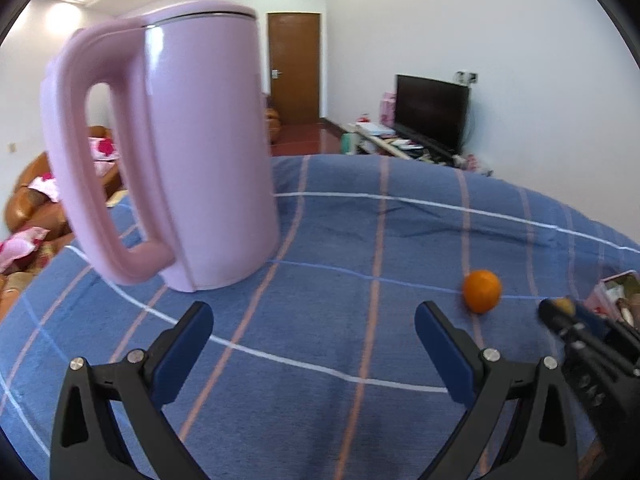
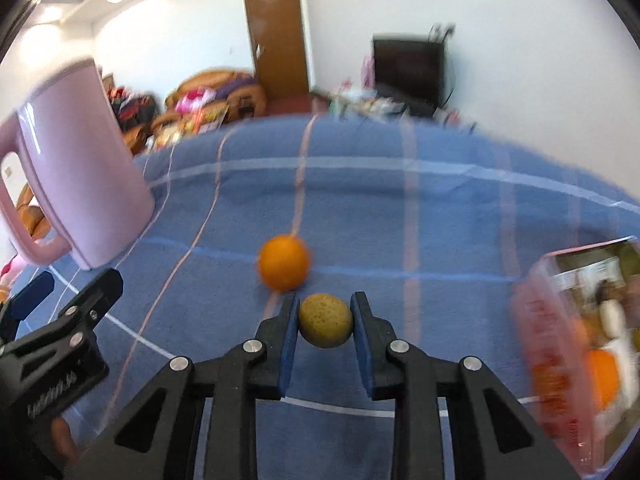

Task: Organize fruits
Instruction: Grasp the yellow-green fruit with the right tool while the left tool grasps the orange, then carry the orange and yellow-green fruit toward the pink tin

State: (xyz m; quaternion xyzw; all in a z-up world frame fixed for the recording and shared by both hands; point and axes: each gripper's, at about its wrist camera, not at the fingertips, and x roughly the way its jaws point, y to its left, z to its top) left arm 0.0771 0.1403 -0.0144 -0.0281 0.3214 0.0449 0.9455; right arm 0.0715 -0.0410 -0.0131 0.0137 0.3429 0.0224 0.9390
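- While the right tool (image 2: 325,320) is clamped on a small yellow-green fruit (image 2: 325,321), pads pressing both its sides, the fruit sits just at the fingertips, not deep in the jaws.
- Whether the fruit is lifted off the blue cloth (image 2: 400,216) or touching it: cannot tell; picture is blurred.
- Orange (image 2: 284,263) lies loose on the cloth just beyond the held fruit, near but apart.
- Pink box (image 2: 576,360) at the right edge holds something orange; probably the bin for the fruit (judgement).
- Left tool (image 1: 314,336) stands wide open and empty above the cloth, in front of the pink jug (image 1: 180,152); orange (image 1: 482,291) is off to its right.
- Risk 1: tip-only grip on a round fruit. A quick swing toward the box could squeeze it forward out of the pads, and it would roll on the cloth.
- Risk 2: the orange is close ahead; any forward drift of the right tool could knock it rolling toward the cloth's far edge.
- Risk 3: the two tools are near each other; the right one could clip the left if it swings that way.
- Risk 4: the box looks light; a bump at release could shift or tip it.
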